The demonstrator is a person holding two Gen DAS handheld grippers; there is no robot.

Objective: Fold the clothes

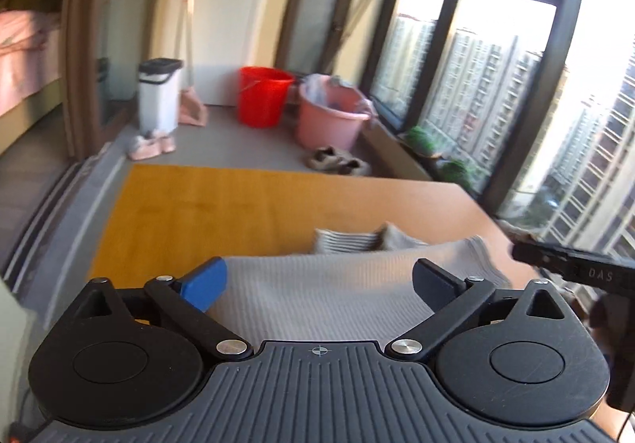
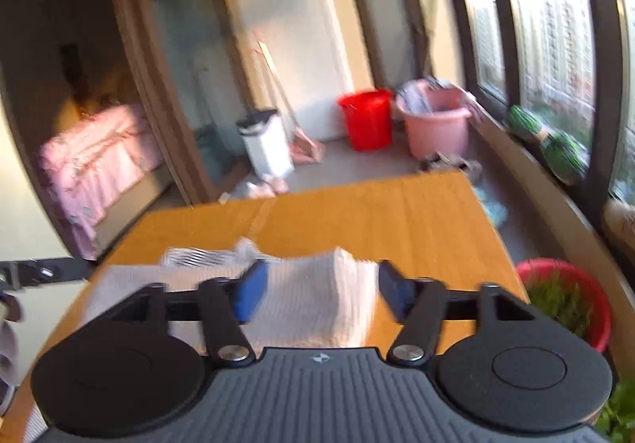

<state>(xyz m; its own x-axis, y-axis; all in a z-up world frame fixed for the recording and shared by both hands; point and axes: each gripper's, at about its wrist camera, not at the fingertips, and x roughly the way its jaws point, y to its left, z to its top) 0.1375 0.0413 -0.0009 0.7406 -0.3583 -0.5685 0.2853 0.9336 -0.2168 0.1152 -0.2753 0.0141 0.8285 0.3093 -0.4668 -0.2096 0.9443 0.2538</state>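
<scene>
With both the left gripper (image 1: pixel 320 282) and the right gripper (image 2: pixel 321 294) held released above the grey knit garment (image 1: pixel 317 296) spread at the desk's (image 1: pixel 238 205) near edge, layers could be bunched if pinched unevenly.

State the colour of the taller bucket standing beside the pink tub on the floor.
Red. The bucket shows best in the left wrist view, left of the pink tub.

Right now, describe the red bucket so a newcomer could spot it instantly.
Start at the big window and follow its wall to the far end of the floor. Two tubs stand side by side there; the red bucket is the bright red one left of the pale pink basin.
</scene>
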